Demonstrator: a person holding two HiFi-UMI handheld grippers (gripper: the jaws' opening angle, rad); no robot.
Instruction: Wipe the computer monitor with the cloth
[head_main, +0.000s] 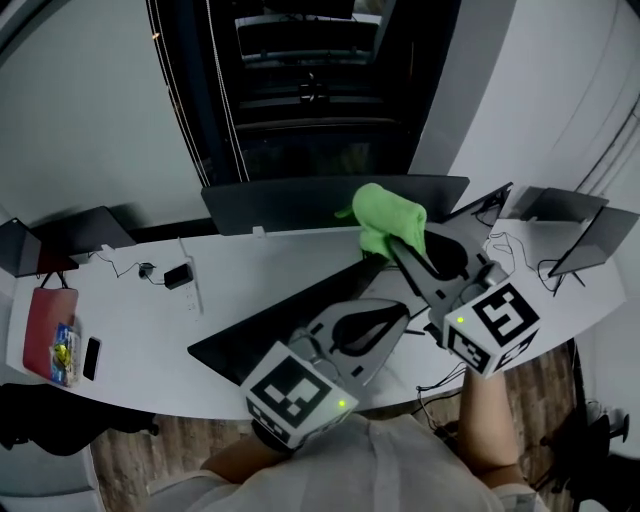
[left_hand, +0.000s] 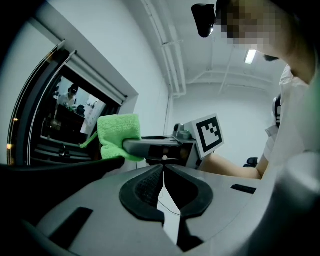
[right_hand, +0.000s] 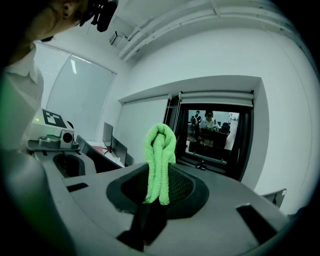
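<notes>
A bright green cloth (head_main: 384, 220) is bunched up in my right gripper (head_main: 397, 244), which is shut on it; in the right gripper view the cloth (right_hand: 159, 159) stands folded between the jaws. It hangs above the right end of the dark monitor (head_main: 262, 328), which runs slantwise across the white desk (head_main: 140, 330) in front of me. My left gripper (head_main: 393, 311) hovers just below and left of the right one, over the monitor's top edge. Its jaws are shut with nothing in them (left_hand: 163, 166). The left gripper view also shows the cloth (left_hand: 117, 136).
A second dark monitor (head_main: 320, 200) stands at the desk's back edge before a glass door. On the left lie a power strip (head_main: 190, 292), a charger (head_main: 178, 275), a phone (head_main: 91, 358) and a red pouch (head_main: 48, 322). Laptops (head_main: 595, 238) stand far right.
</notes>
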